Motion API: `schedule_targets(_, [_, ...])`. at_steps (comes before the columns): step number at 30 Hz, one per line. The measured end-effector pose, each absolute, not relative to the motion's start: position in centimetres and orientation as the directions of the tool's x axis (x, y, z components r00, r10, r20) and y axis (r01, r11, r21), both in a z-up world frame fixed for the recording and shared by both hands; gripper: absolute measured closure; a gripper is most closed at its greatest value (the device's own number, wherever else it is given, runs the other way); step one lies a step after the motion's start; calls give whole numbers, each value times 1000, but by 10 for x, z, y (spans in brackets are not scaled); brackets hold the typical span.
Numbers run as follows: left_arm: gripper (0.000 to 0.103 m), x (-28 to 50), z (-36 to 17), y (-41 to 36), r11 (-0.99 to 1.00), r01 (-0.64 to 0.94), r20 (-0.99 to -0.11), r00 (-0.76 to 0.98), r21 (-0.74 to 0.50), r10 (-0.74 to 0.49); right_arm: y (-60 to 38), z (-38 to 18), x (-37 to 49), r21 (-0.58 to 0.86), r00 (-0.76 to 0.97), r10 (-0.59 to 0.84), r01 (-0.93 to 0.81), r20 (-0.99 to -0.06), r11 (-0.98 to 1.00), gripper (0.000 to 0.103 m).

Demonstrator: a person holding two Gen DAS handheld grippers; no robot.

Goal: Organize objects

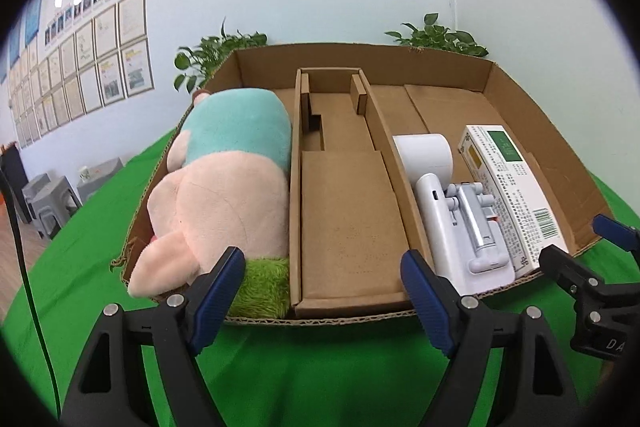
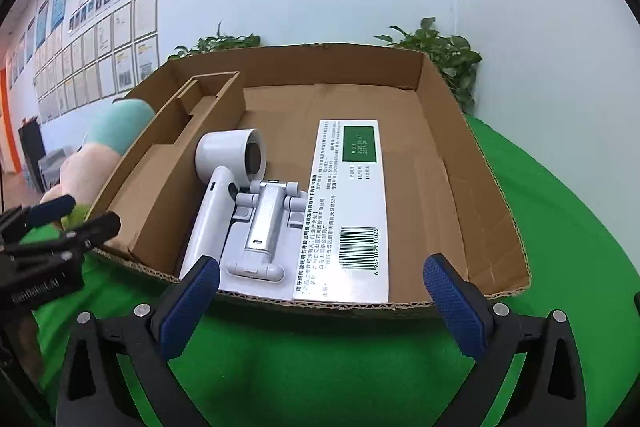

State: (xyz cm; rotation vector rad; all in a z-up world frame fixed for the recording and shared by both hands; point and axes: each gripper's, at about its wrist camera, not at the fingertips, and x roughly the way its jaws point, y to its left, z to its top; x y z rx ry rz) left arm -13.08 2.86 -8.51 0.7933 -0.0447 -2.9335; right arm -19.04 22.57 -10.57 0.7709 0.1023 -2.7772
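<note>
Left tool (image 1: 322, 277) and right tool (image 2: 322, 285) spread, empty, over green cloth (image 1: 320, 359); framed papers (image 1: 100, 67) on wall.

Left gripper (image 1: 323, 281), right gripper (image 2: 323, 285) agape

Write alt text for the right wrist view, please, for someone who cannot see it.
An open cardboard tray on green cloth holds a white handheld fan, a folding stand and a long white printed box side by side. The right tool hangs open, empty, at its near edge.
</note>
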Motion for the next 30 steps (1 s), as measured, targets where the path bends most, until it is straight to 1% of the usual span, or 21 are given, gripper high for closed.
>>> schedule_targets(3, [22, -134, -88, 31, -990, 116, -491, -860, 84, -142, 220, -112, -196, -7, -810, -209, 255, -548, -967, 0])
schedule_targets(6, [20, -138, -89, 34, -987, 128, -500, -851, 99, -160, 220, -115, -195, -14, -806, -207, 257, -554, -966, 0])
schedule_targets(12, [18, -141, -90, 32, -988, 126, -512, -845, 90, -154, 221, -118, -197, -12, -800, -208, 260, -562, -966, 0])
schedule_targets(30, [17, -140, -90, 32, -988, 127, -513, -844, 90, -155, 222, -118, -196, -6, -798, -212, 260, -564, -966, 0])
